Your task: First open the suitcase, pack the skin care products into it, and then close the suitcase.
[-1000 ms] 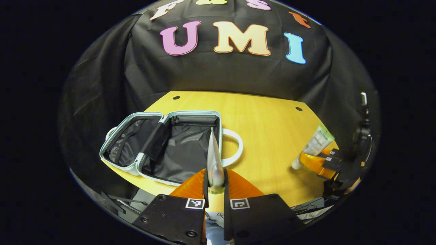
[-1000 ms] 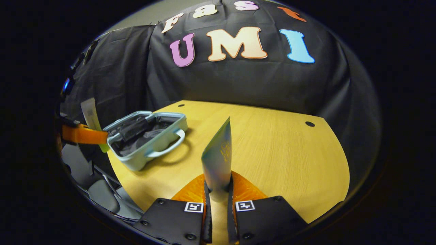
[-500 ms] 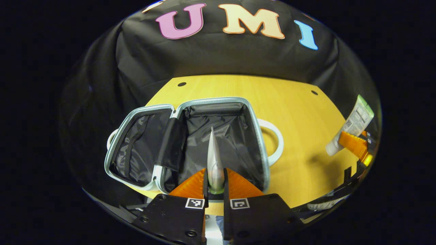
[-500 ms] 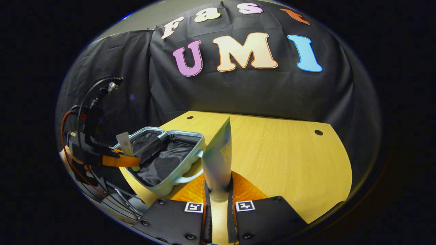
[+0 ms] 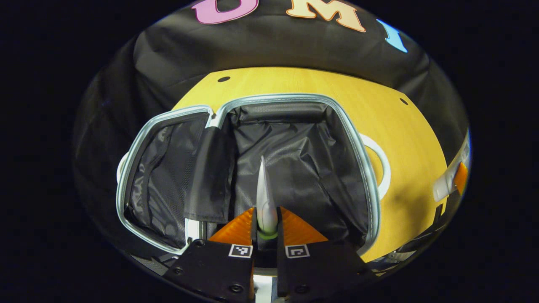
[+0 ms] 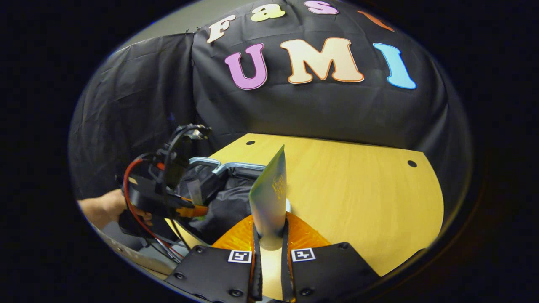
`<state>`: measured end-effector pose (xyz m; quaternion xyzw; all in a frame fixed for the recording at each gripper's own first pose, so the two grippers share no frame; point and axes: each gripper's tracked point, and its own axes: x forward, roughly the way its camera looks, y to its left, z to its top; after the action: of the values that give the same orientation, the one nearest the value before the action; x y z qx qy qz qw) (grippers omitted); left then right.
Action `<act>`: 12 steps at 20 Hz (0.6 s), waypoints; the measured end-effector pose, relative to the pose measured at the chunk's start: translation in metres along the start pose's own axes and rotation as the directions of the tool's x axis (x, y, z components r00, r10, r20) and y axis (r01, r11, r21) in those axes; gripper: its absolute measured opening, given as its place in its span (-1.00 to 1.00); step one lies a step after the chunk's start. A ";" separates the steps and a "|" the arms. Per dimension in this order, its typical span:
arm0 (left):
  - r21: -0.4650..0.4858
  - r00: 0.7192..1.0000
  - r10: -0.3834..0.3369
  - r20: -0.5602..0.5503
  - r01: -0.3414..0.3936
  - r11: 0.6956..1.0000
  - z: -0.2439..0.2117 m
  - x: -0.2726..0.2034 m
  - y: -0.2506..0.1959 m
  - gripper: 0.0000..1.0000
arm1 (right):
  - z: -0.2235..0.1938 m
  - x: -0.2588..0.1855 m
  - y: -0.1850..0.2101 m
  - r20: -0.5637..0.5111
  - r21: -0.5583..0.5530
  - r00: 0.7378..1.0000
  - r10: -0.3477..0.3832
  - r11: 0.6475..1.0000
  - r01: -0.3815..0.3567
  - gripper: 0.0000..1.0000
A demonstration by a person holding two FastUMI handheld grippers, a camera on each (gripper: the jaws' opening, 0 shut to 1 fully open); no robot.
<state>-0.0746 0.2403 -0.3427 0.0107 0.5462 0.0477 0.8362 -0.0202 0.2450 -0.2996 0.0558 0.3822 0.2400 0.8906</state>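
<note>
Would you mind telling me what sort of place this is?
Likely a staged recording booth: black cloth wall, bare wooden table, an open suitcase as the prop.

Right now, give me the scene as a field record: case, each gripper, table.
case: suitcase open, both halves flat on the table, dark lining, nothing seen packed in it
left gripper: shut on a tube, tube end-on over the case's right half
right gripper: shut on a green tube, held upright beside the case
handle: white loop on the case's right side
table: wooden, bare to the right of the case
</note>
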 end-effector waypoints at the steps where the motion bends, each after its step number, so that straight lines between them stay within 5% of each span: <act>1: 0.007 1.000 -0.011 0.005 0.010 1.000 0.001 0.004 0.002 -0.70 | 0.004 0.005 0.011 -0.005 0.012 1.000 0.017 1.000 -0.017 -0.61; 7: 0.005 0.990 -0.136 0.038 0.135 0.991 0.005 0.021 0.007 -0.55 | -0.003 0.041 0.069 -0.079 0.039 0.995 0.056 0.998 -0.053 -0.61; 12: 0.058 0.961 -0.181 0.209 0.172 0.983 0.051 -0.013 0.030 0.53 | -0.043 0.088 0.094 -0.206 0.045 0.978 0.011 0.999 -0.002 -0.70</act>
<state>-0.0348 0.2704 -0.3086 -0.0166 0.4531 -0.0393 0.8904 -0.0344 0.3653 -0.3612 0.0518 0.4778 0.2387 0.8438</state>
